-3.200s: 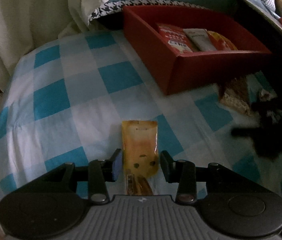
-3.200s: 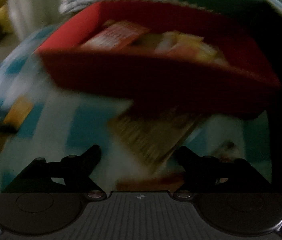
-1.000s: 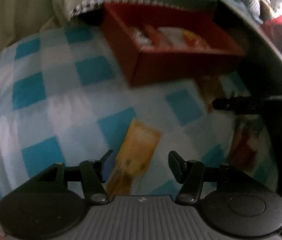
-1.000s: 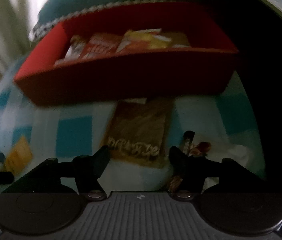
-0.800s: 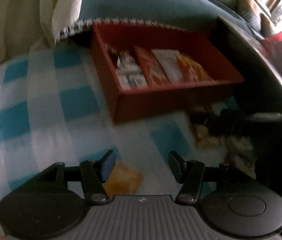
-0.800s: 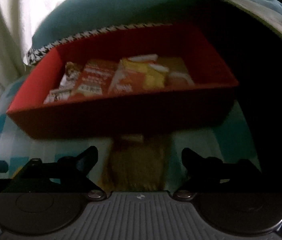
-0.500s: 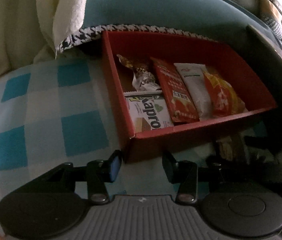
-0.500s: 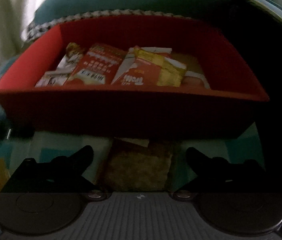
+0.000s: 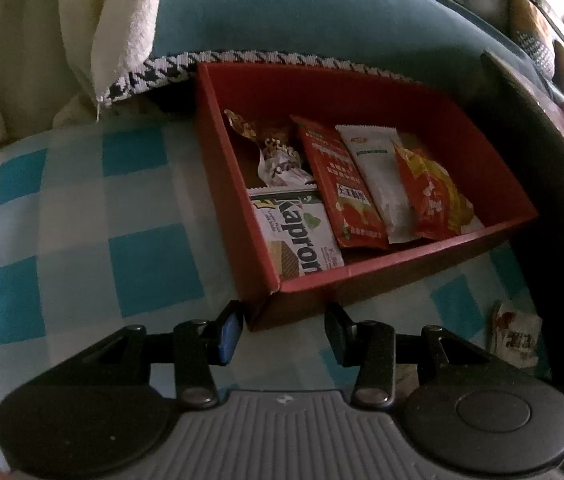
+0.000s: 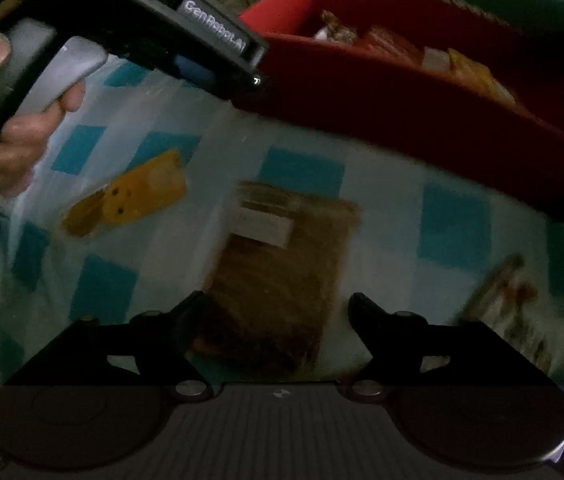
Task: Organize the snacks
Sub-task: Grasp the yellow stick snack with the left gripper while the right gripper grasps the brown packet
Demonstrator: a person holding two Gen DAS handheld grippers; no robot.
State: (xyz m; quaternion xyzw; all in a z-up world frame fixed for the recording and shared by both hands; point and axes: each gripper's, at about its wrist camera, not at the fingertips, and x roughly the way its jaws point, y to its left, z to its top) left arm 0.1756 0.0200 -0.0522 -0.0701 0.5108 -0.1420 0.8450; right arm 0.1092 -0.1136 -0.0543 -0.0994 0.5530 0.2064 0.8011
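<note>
Box: we count 5 packets already lying in the red box [image 9: 434, 240], among them a wafer pack [image 9: 298, 240] at the near left corner, a twisted foil wrapper [image 9: 273, 152] behind it, then a red pack [image 9: 342, 188], a white pack [image 9: 378, 176] and an orange bag [image 9: 430, 196] side by side.
Left on the cloth: on the checked cloth [image 9: 81, 216] we see 3 snacks outside the box: a yellow pack [image 10: 133, 196], a brown pack [image 10: 282, 264] and a small wrapper [image 10: 510, 300] near the right edge.
Left gripper: our left gripper [image 9: 282, 328] hangs at the box's near corner, fingers moderately apart, holding nothing.
Right gripper: our right gripper [image 10: 282, 316] is over the brown pack, fingers wide and astride its near end, not closed on it.
Progress: we judge the job more than half done, with 3 packets to go.
Next: the brown pack looks first in line.
</note>
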